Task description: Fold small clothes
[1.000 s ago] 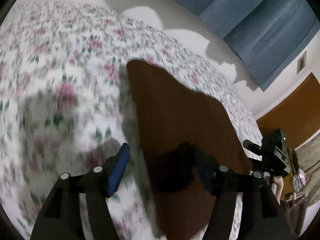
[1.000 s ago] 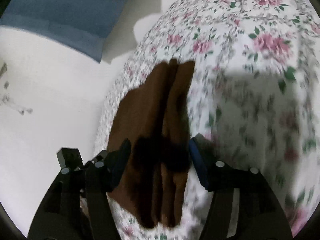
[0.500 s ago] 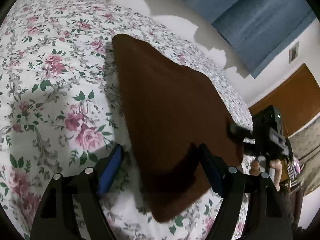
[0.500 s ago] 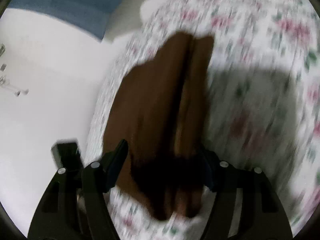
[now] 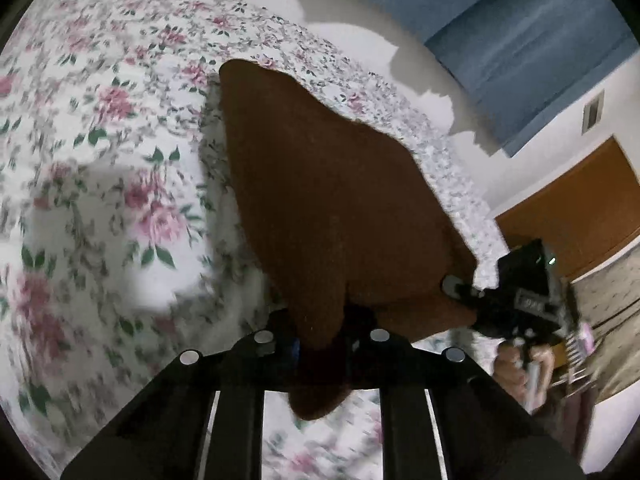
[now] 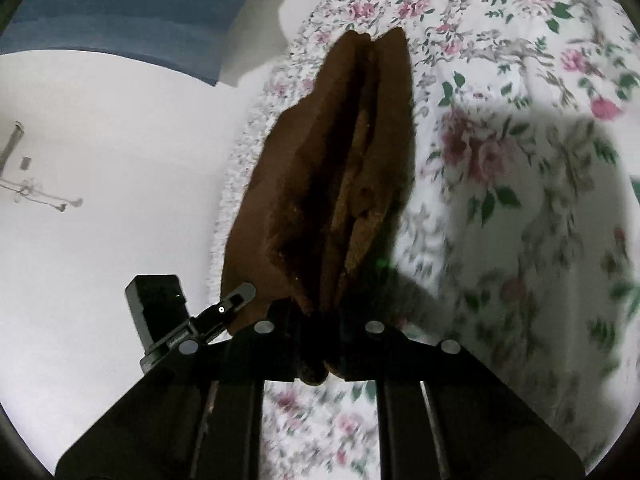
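Note:
A brown cloth point(image 5: 328, 200), folded into several layers, lies on a floral bedspread point(image 5: 100, 160). In the left wrist view my left gripper point(image 5: 320, 336) is closing, pinching the cloth's near corner. My right gripper point(image 5: 460, 292) grips the other near corner to the right, with a hand point(image 5: 516, 368) holding it. In the right wrist view the brown cloth point(image 6: 320, 184) shows its stacked edges. Here my right gripper point(image 6: 320, 340) is closing too, with the layers pinched between its pads. My left gripper point(image 6: 240, 296) meets the cloth at the lower left.
The cloth lies close to the bed's edge point(image 5: 460, 184), beyond which are a white wall point(image 6: 100, 140) and a blue curtain point(image 5: 520, 40). A wooden door point(image 5: 580, 208) stands at the right. Floral bedspread point(image 6: 520, 160) stretches wide on the other side.
Both grippers stood open around the cloth's near end and have now closed on it. The cloth's near corners are bunched up between the fingers.

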The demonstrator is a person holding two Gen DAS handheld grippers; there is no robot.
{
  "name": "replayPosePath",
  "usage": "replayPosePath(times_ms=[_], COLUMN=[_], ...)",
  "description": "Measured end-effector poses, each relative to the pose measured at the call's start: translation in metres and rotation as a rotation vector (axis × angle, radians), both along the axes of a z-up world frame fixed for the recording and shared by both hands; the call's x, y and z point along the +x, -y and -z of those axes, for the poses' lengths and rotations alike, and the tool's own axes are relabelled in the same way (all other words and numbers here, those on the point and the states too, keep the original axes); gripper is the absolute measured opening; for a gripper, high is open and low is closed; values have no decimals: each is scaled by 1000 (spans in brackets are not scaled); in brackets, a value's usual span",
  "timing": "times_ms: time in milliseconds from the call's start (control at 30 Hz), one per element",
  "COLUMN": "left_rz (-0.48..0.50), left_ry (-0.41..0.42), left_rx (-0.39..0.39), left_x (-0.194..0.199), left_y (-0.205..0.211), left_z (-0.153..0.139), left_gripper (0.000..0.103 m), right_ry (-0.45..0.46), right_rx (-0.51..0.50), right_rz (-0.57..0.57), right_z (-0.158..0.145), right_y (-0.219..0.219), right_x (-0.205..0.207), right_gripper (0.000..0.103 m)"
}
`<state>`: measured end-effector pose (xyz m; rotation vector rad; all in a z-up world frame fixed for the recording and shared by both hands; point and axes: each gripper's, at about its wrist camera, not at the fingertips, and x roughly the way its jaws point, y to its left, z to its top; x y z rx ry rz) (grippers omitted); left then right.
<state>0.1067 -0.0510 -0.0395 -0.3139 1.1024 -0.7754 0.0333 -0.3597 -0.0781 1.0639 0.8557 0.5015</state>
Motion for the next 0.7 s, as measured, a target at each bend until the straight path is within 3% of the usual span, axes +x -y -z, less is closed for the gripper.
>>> replayPosePath(times_ms=[100, 400, 700], left_rz=[12, 27, 23], left_ry=[12, -3, 63], left_rx=[0, 4, 68], left_x=[-19, -79, -92], left_y=[-3, -12, -7], left_z=[-8, -4, 10], left_gripper=[14, 14, 20], right_ry=[3, -21, -24], right_rx=[12, 27, -42], right_rz=[-19, -56, -52], right_z=[-2, 8, 12], right_y=[1, -4, -11], right_x=[-18, -14, -12], right_gripper=[12, 12, 16])
